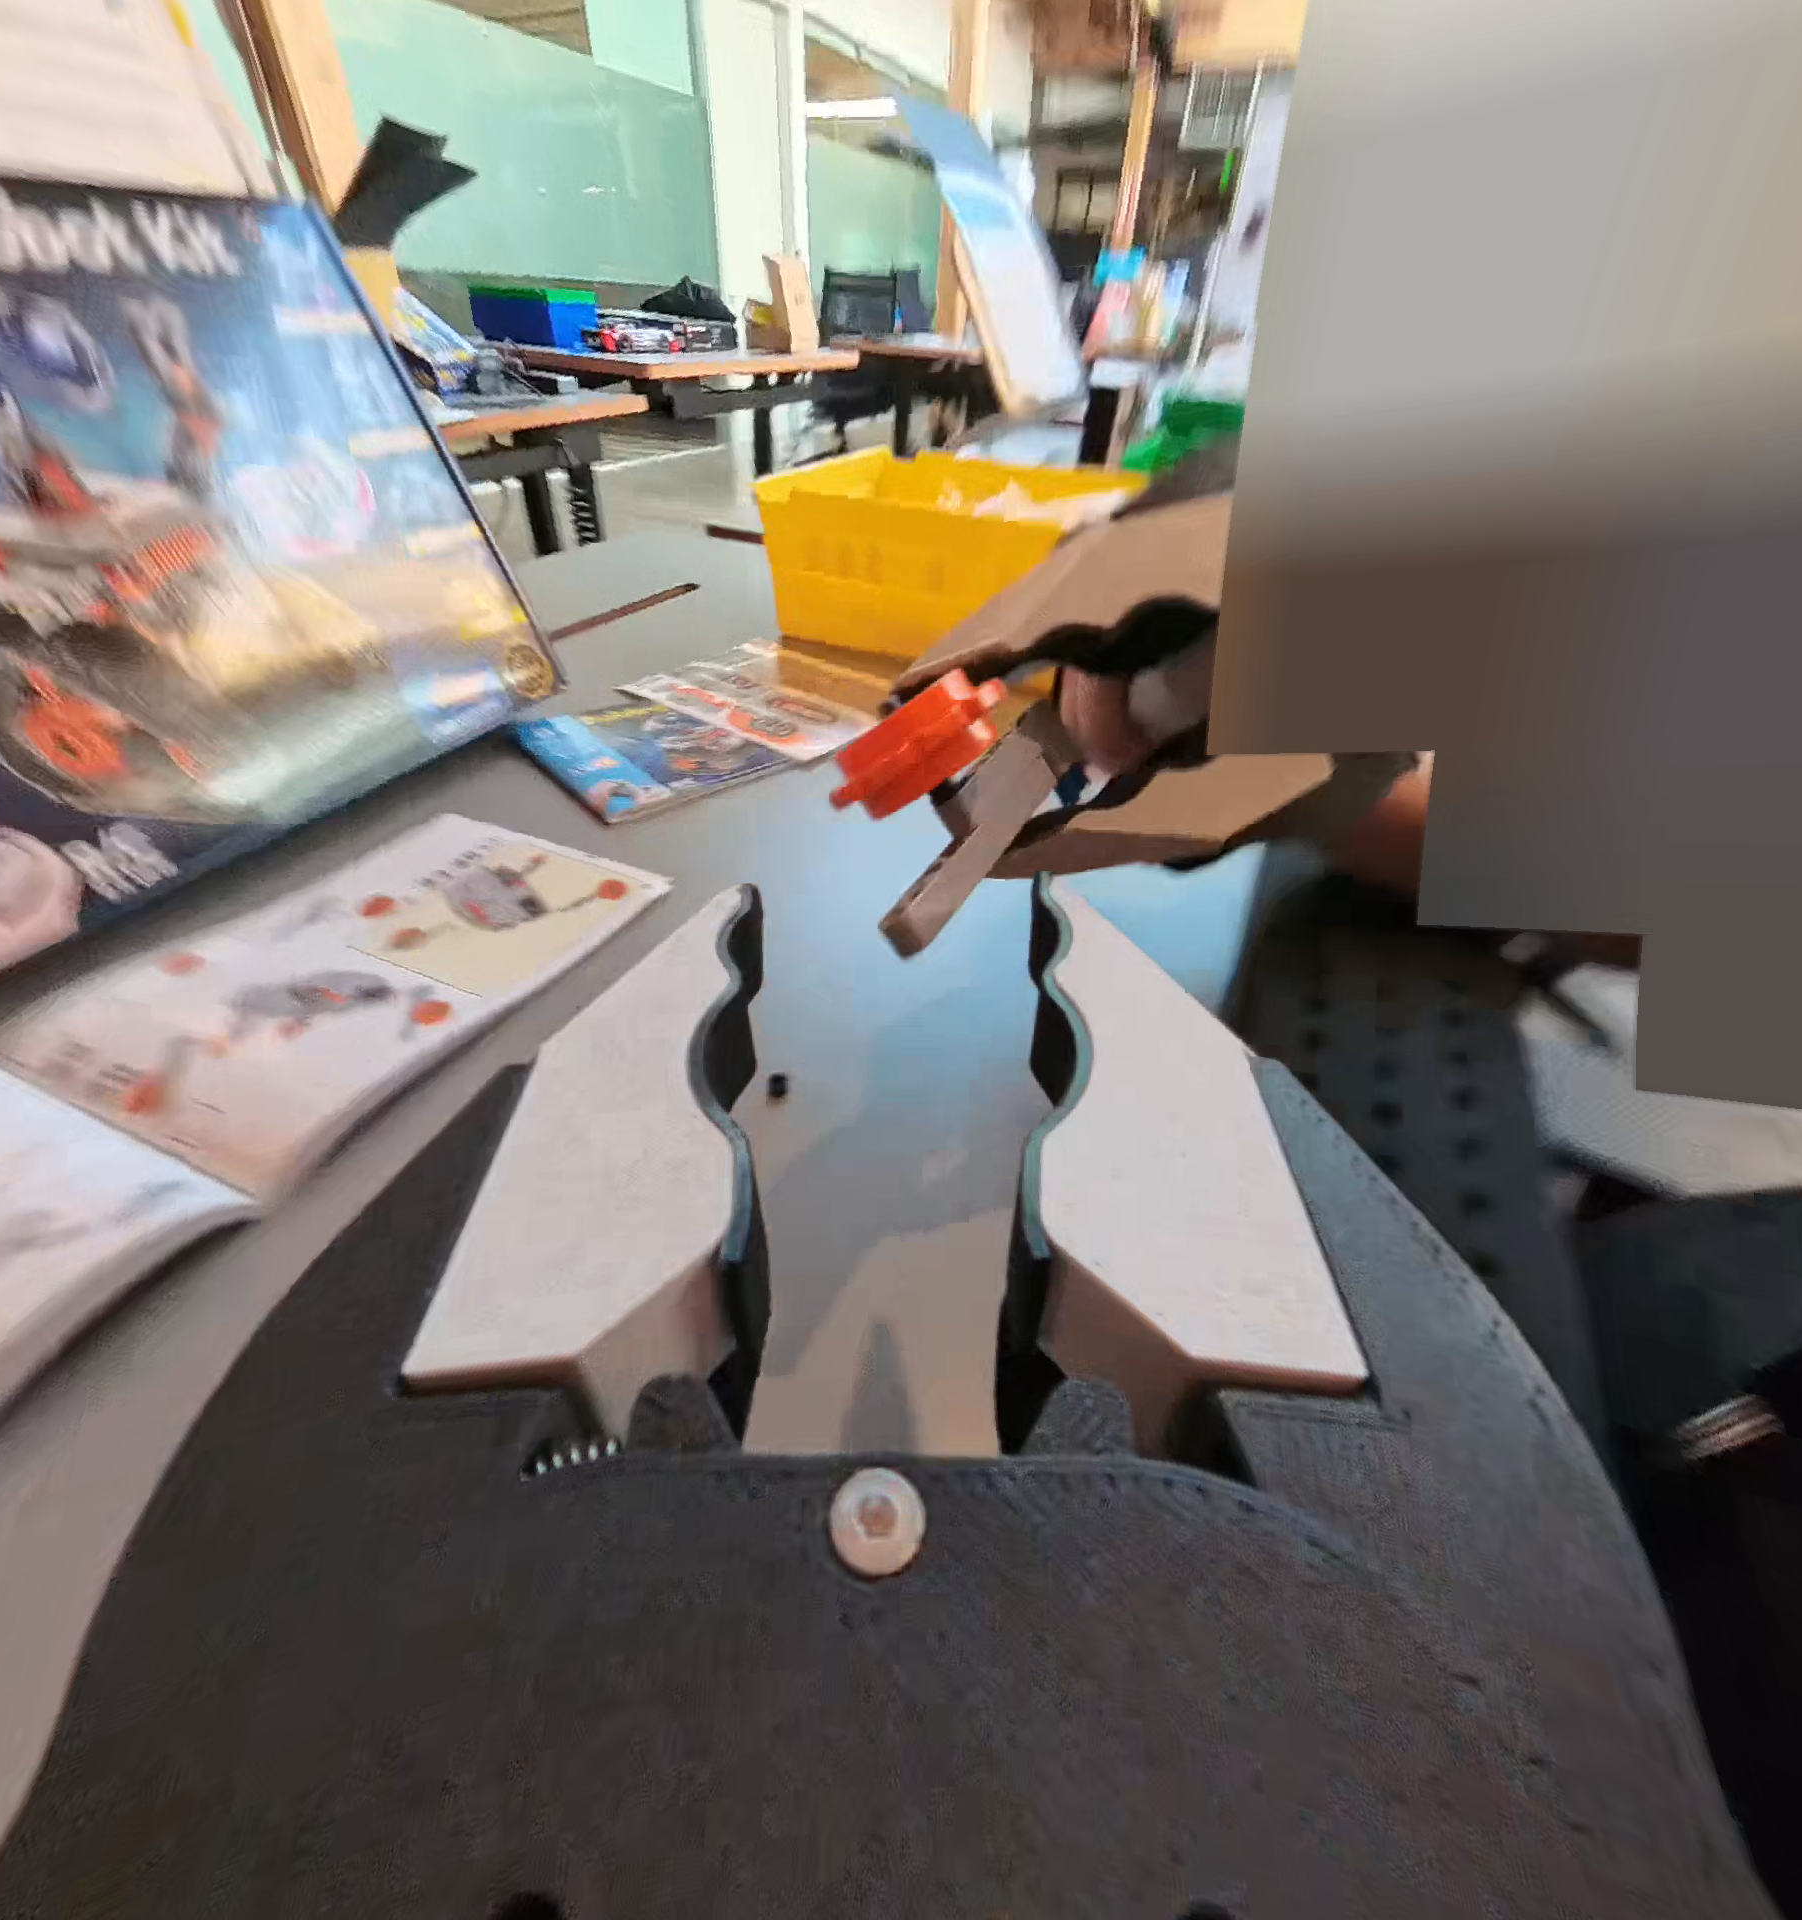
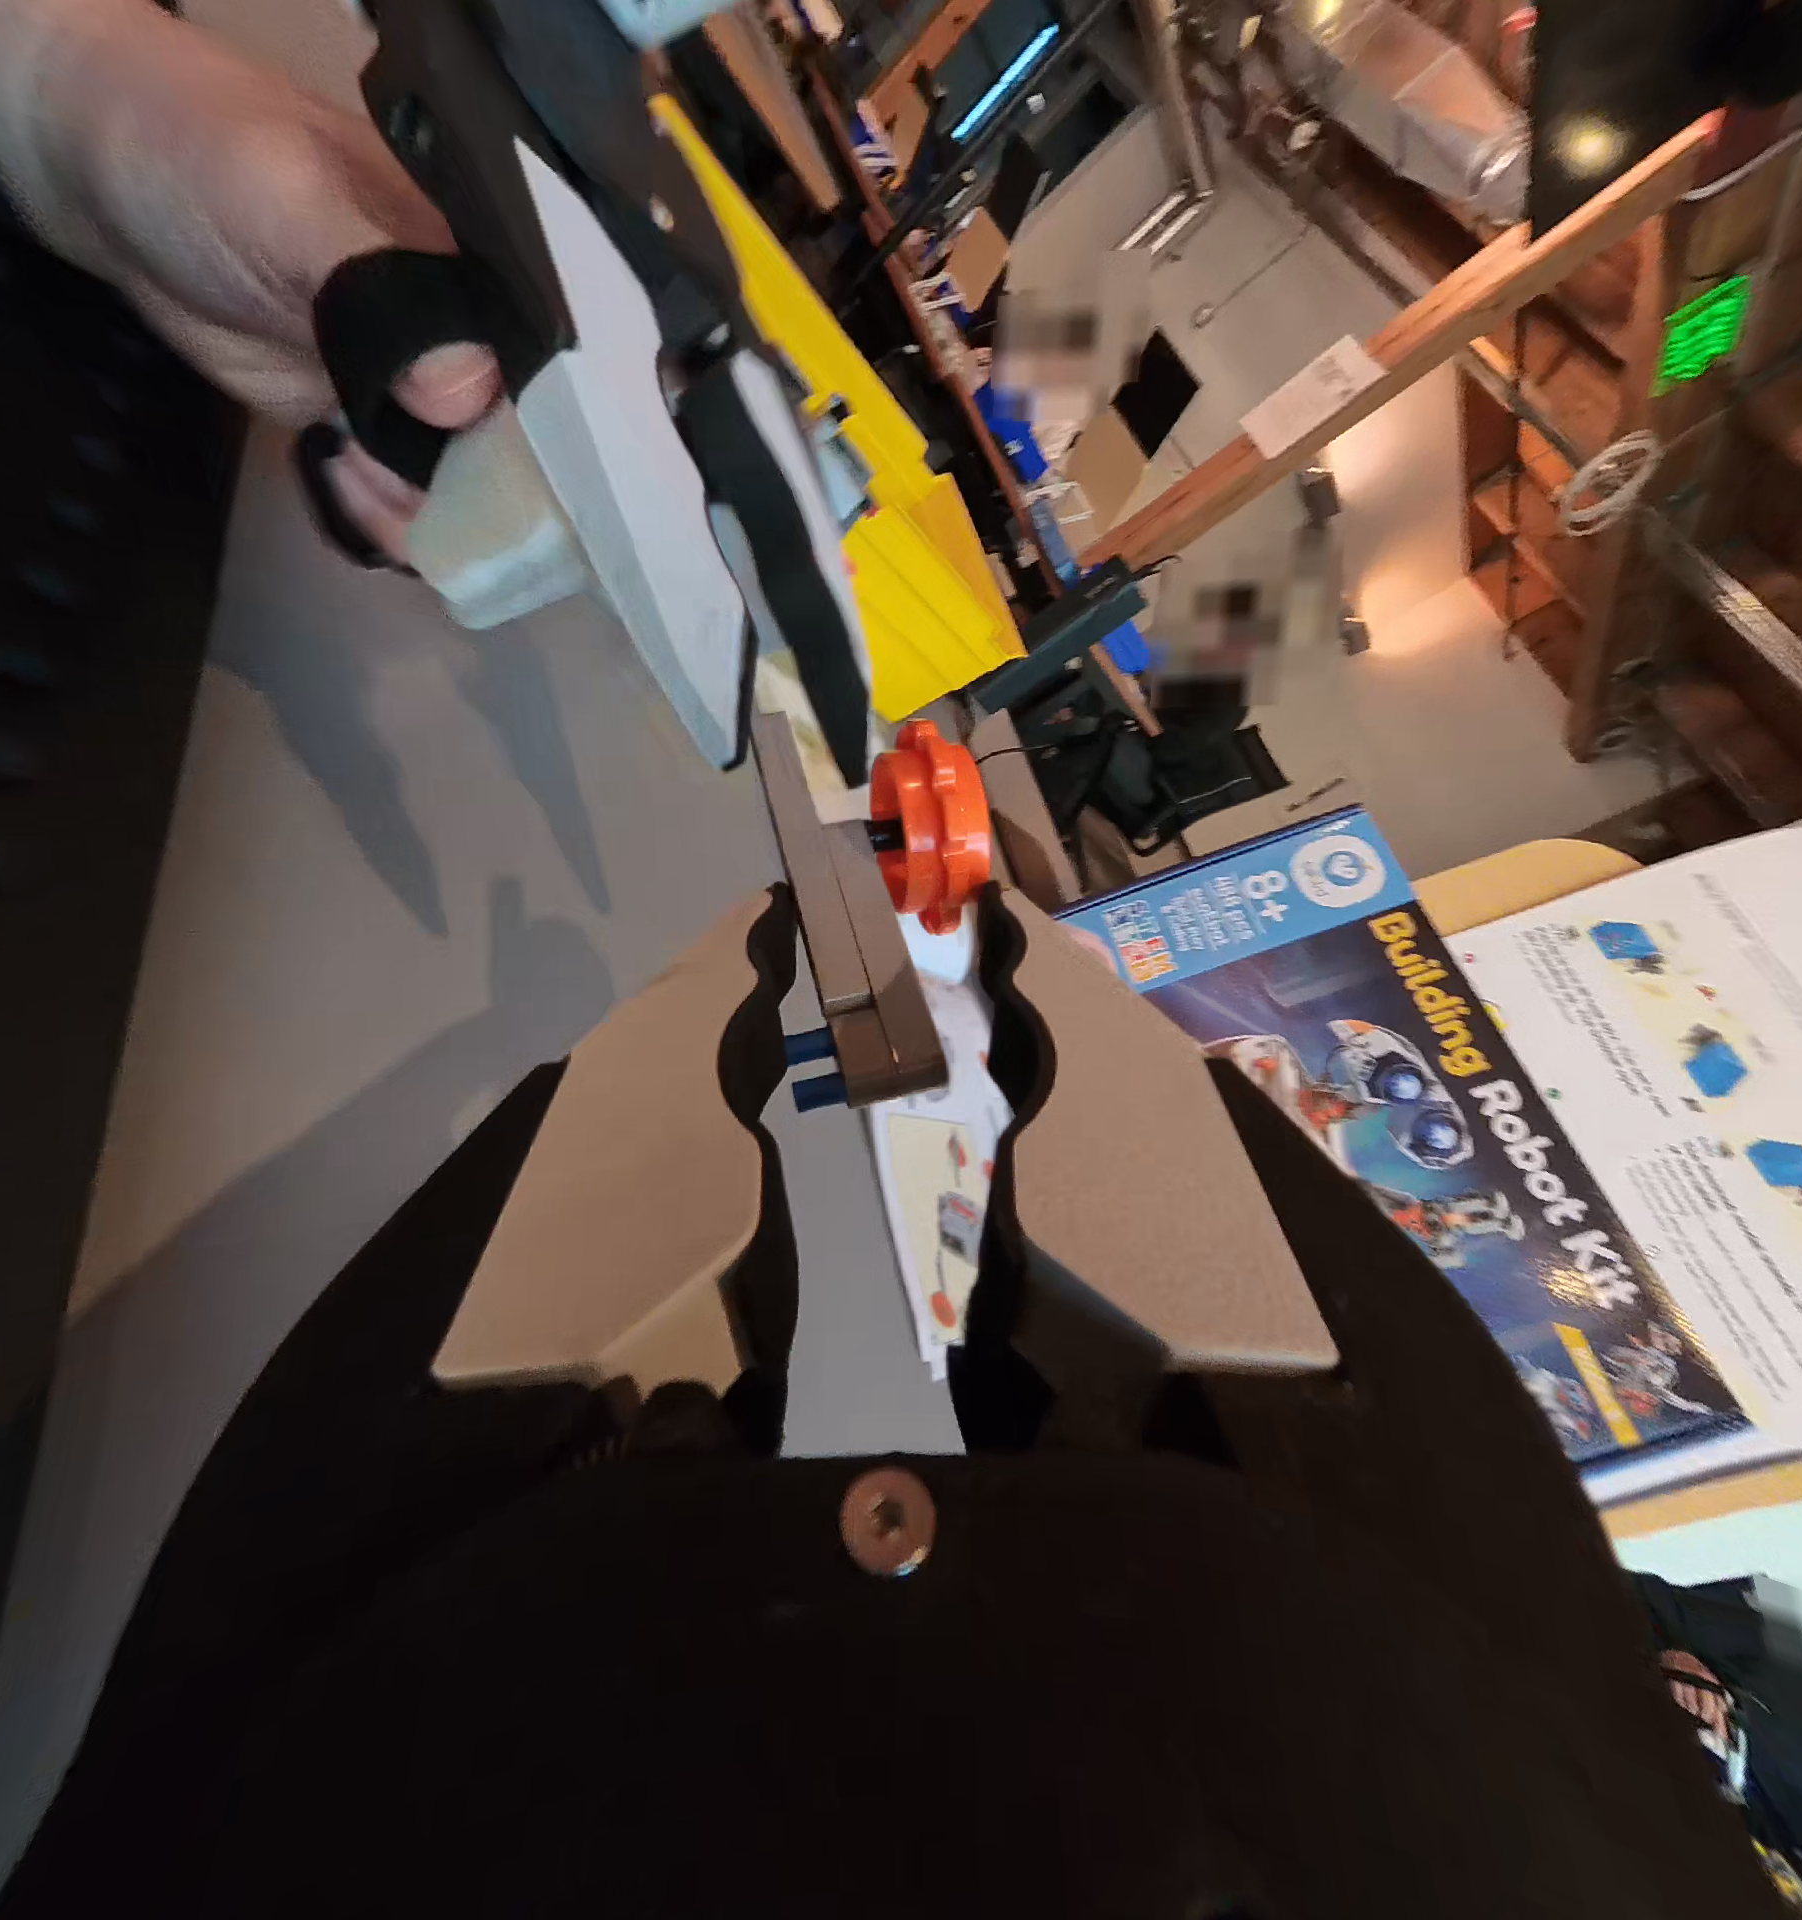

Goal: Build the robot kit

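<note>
Beam (image 2: 855,977), grey and doubled, is up in the air above the table (image 1: 824,1195), touching nothing but the gripper. Orange gear (image 2: 926,831) sits on a black axle on one face of it, and two blue pegs (image 2: 812,1070) stick out of the other face near the lower end.

Right gripper (image 2: 881,914) is clamped on the beam. The pegs press against one finger; the other finger is just beside the gear. Its far end points toward the left gripper.

Left gripper (image 1: 897,894) is released and empty, jaws wide apart. The beam's free tip hangs just ahead of its fingertips, not touching them. A gloved hand (image 2: 253,239) carries this gripper.

A small black bit (image 1: 775,1086) lies on the table below the left fingers. An open booklet (image 1: 305,1008) lies to the left, with a big blue box (image 1: 201,520) propped behind it. Farther off are leaflets (image 1: 668,748) and a yellow bin (image 1: 876,561). The left view is blurred, so finer detail is unreadable.
</note>
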A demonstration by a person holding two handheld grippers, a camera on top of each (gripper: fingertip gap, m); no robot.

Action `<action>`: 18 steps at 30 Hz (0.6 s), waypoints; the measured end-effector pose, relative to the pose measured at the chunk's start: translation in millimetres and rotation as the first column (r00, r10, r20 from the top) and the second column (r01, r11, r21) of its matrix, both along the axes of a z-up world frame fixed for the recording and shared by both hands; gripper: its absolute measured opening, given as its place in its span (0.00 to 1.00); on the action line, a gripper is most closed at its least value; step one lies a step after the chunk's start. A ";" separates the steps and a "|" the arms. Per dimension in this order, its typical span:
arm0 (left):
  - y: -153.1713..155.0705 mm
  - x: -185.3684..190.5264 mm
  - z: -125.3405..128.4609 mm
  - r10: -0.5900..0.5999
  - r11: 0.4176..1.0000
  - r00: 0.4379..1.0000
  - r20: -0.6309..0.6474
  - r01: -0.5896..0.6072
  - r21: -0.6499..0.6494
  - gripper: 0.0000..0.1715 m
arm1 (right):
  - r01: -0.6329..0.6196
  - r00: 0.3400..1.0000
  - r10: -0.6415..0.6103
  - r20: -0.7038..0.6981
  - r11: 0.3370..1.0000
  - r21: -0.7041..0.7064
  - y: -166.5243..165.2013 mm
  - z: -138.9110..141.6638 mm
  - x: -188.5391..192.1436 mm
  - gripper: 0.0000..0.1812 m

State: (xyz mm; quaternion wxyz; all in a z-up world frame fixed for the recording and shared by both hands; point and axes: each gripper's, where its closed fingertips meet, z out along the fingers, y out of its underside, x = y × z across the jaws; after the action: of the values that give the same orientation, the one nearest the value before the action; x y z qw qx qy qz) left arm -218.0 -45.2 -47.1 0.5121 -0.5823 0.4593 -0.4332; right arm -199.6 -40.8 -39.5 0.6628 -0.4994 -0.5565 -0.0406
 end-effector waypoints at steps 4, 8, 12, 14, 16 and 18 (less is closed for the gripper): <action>-0.7 -1.3 16.5 -0.091 0.929 0.974 0.205 0.157 -0.335 0.26 | 0.025 0.997 -0.022 -0.076 0.999 0.039 0.1 14.1 0.6 0.18; -8.2 9.4 14.7 -0.152 0.866 0.960 0.235 0.244 -0.437 0.08 | 0.037 0.994 -0.031 -0.107 0.998 0.057 0.3 18.5 -4.0 0.18; -13.0 10.9 15.4 -0.192 0.849 0.949 0.250 0.289 -0.443 0.03 | 0.027 0.994 -0.023 -0.104 0.999 0.038 1.7 14.7 -5.0 0.19; -14.5 9.6 16.0 -0.207 0.846 0.944 0.256 0.304 -0.438 0.03 | -0.005 0.992 0.007 -0.129 1.000 0.017 0.4 15.3 -6.3 0.19; -13.5 8.4 12.6 -0.206 0.856 0.951 0.229 0.288 -0.429 0.03 | -0.033 0.989 0.026 -0.147 0.999 -0.044 1.8 10.9 -7.1 0.19; -13.2 6.7 10.0 -0.205 0.877 0.959 0.196 0.269 -0.398 0.03 | -0.083 0.984 0.065 -0.165 0.991 -0.102 -0.3 8.3 -7.6 0.19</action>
State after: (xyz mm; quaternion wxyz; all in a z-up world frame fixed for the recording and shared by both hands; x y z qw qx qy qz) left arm -211.2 -58.4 -37.1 0.3499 -0.5844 0.3839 -0.6234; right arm -207.2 -41.1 -31.2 0.6787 -0.5151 -0.5206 0.0547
